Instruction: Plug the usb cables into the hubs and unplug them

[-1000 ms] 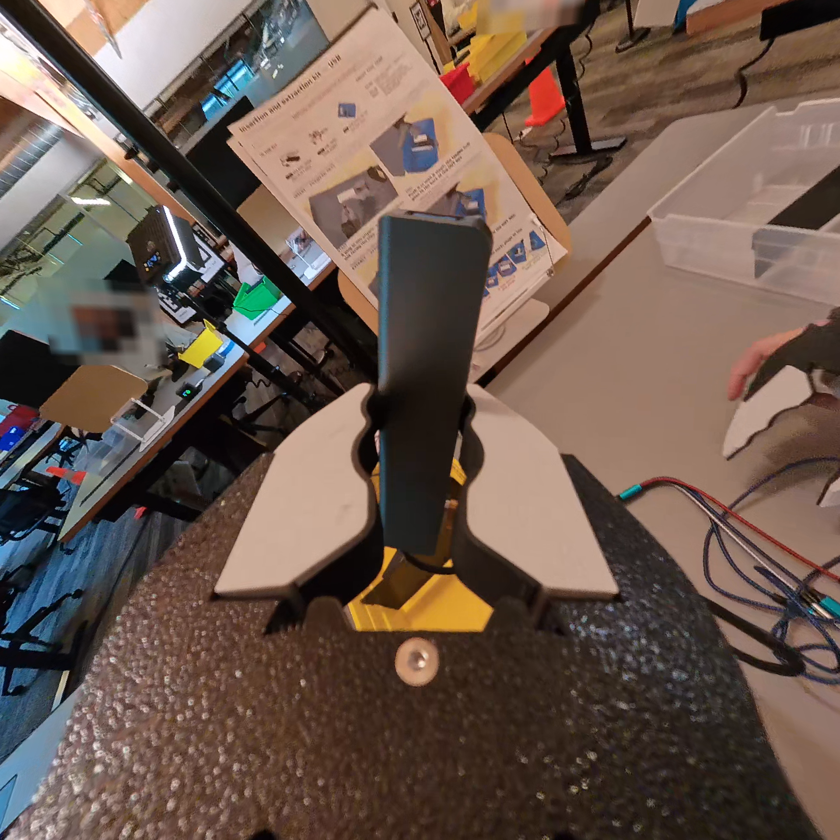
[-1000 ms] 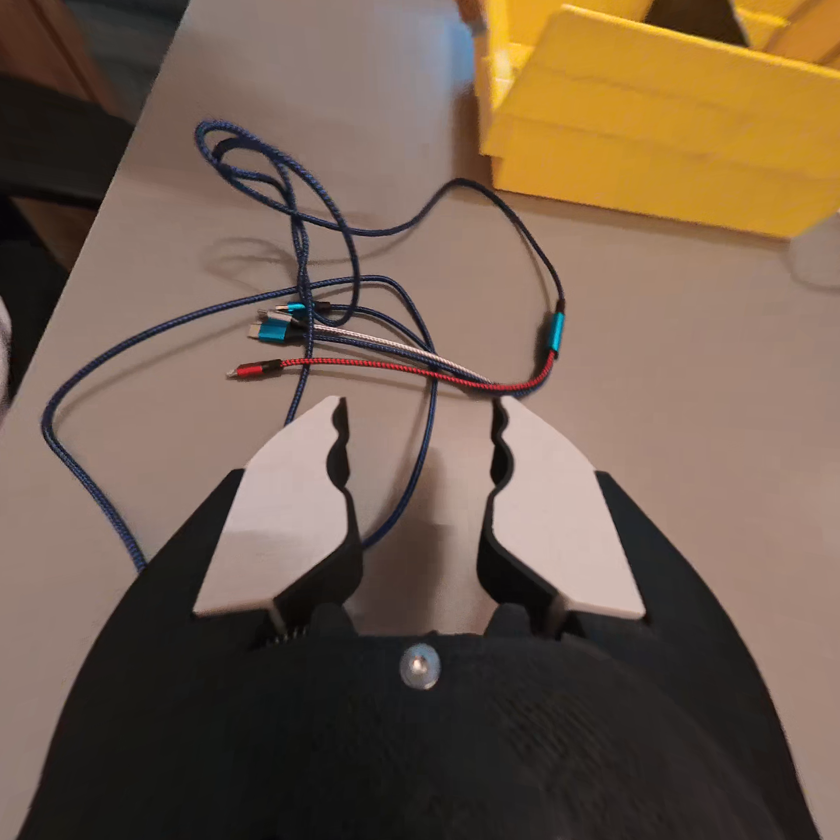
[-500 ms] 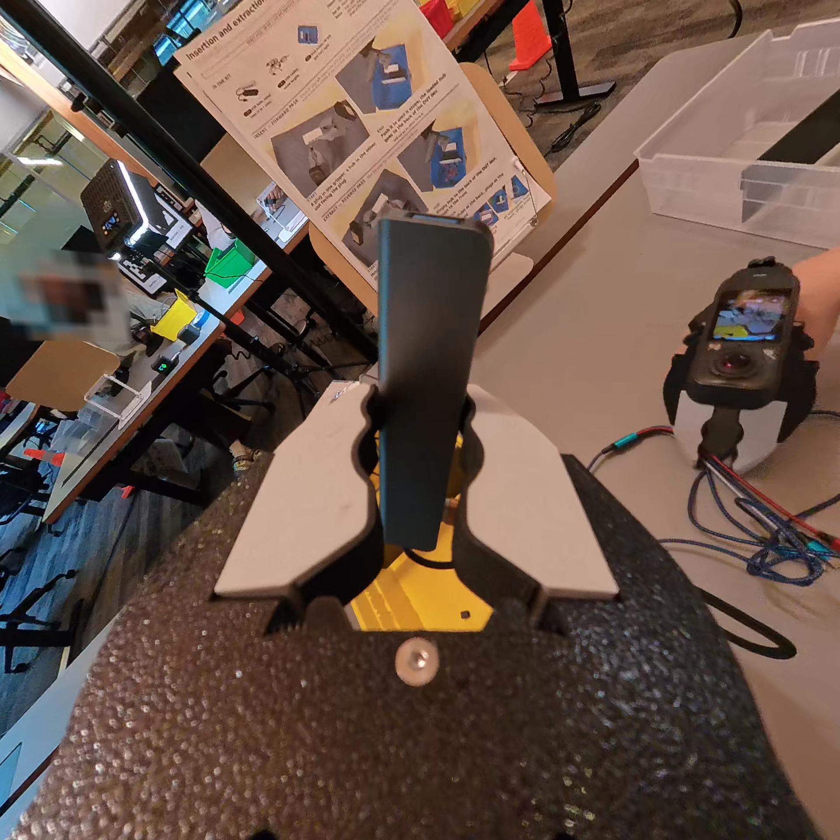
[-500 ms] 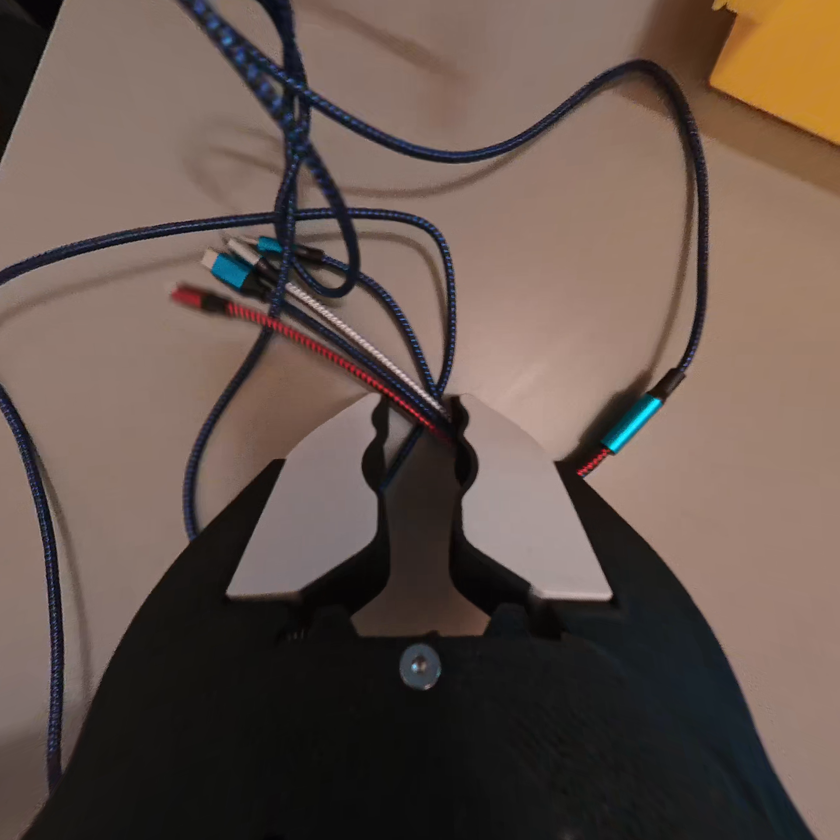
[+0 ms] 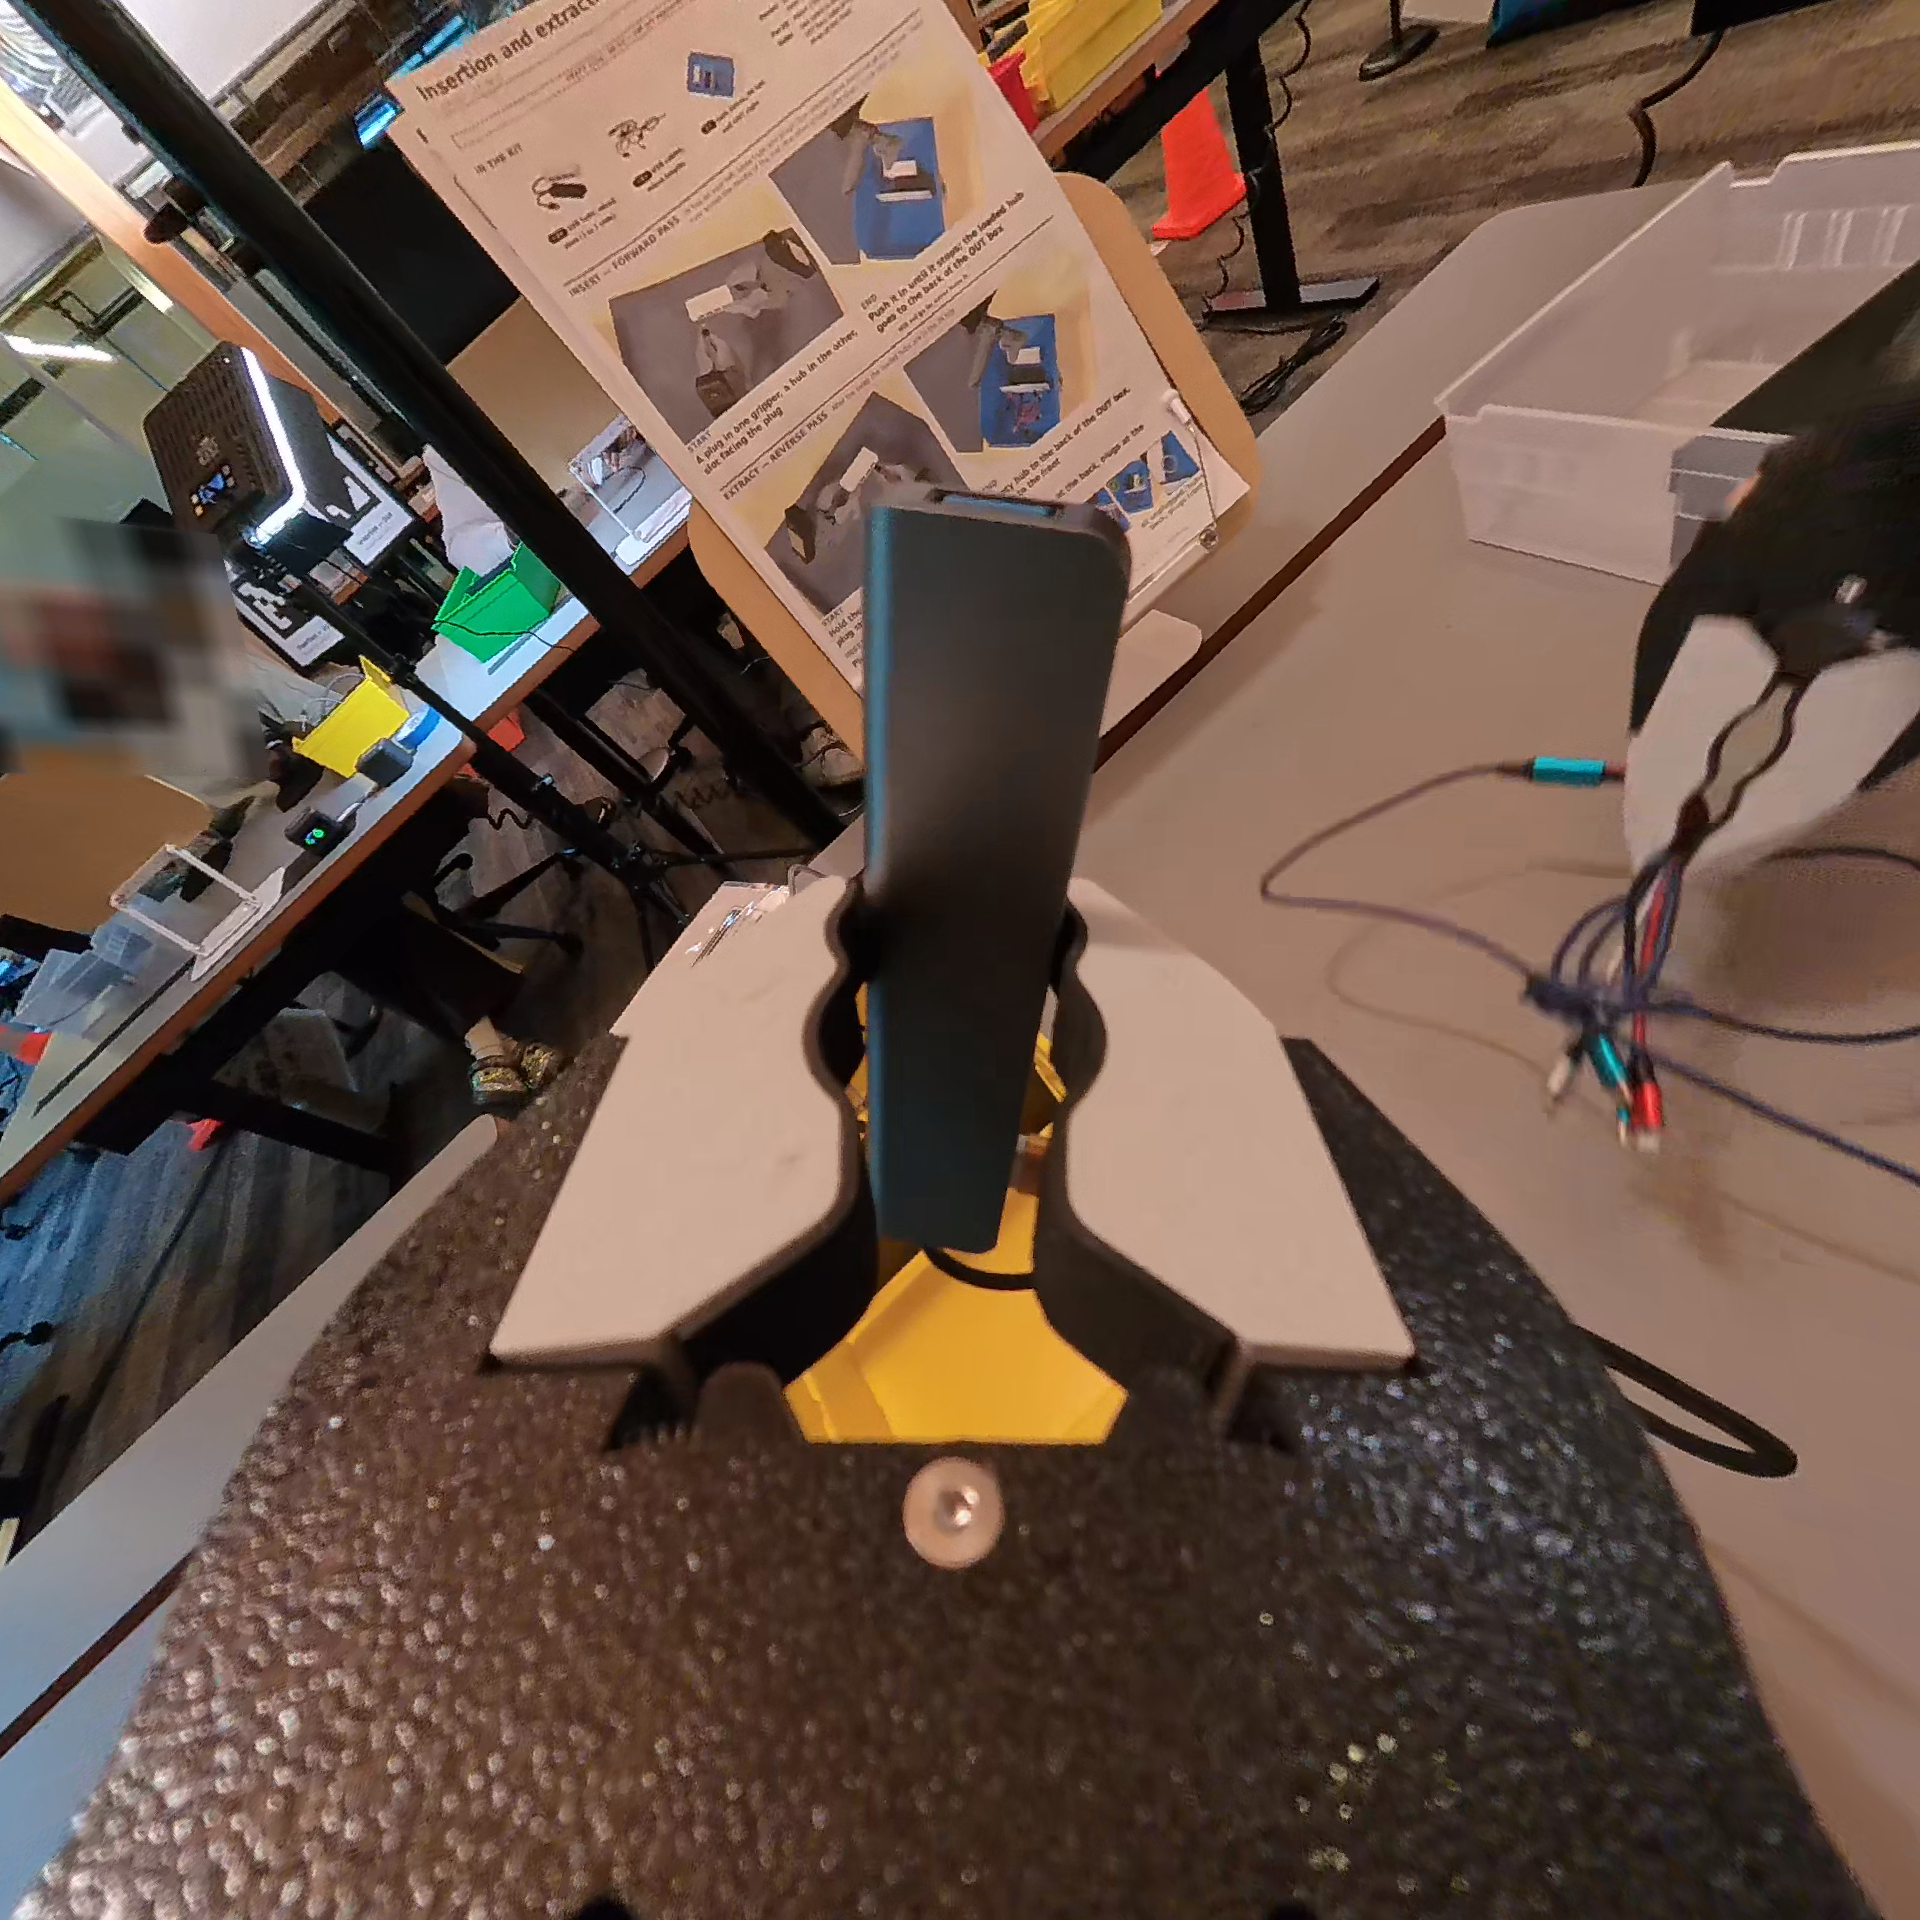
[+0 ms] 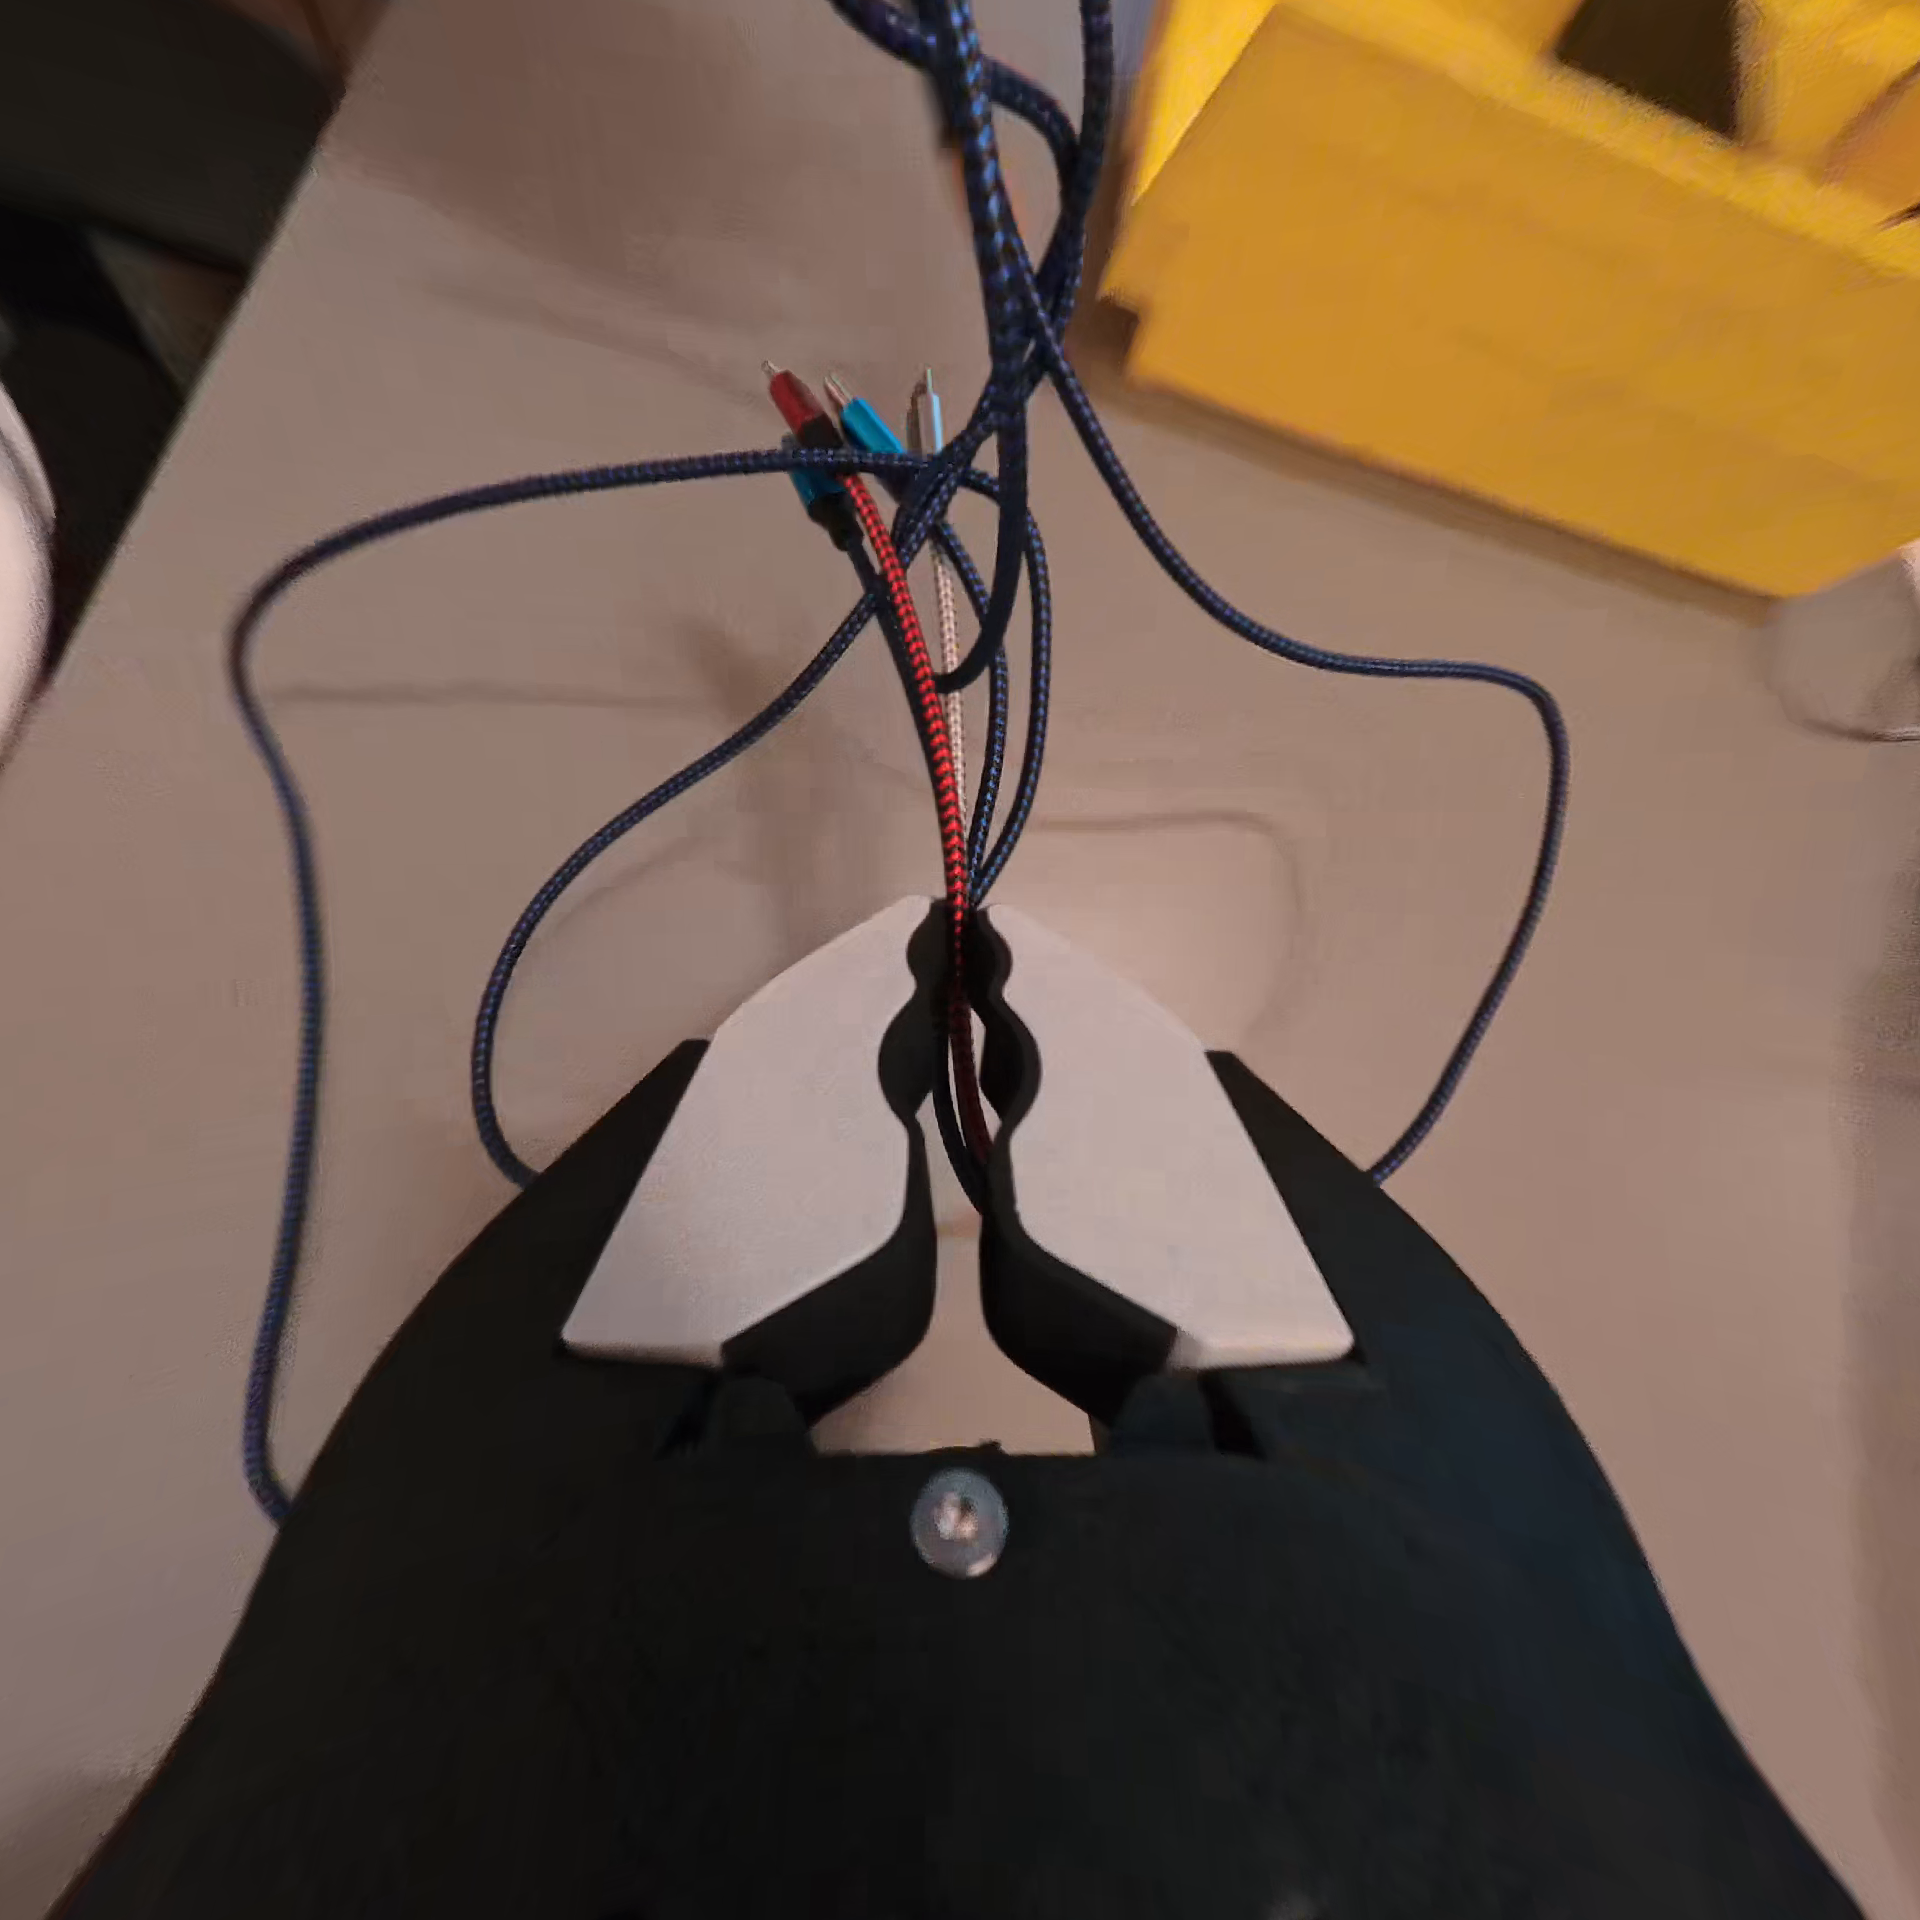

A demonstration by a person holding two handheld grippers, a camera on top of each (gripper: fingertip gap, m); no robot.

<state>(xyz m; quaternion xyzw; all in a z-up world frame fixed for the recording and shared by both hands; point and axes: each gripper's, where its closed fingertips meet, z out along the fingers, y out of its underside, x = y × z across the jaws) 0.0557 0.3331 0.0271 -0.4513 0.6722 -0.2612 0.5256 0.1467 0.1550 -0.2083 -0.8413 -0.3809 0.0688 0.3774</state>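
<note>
My left gripper is shut on a dark slim USB hub, held upright with a blue port at its top end. My right gripper is shut on a bundle of braided USB cables: red, white and dark blue strands run out between its fingers. Red, teal and silver plugs hang at the bundle's far end above the table. In the left wrist view the right gripper holds the bundle lifted off the table, right of the hub.
A yellow bin sits on the grey table beyond the cables. A clear plastic tray stands at the back right. An instruction poster stands behind the hub. The hub's black cord loops on the table. The gap from one gripper's tips to the other's is roughly 30 cm.
My right gripper closed on the cable bundle and lifted it off the table, so the plugs now dangle. My left gripper keeps holding the hub, tilted slightly.
</note>
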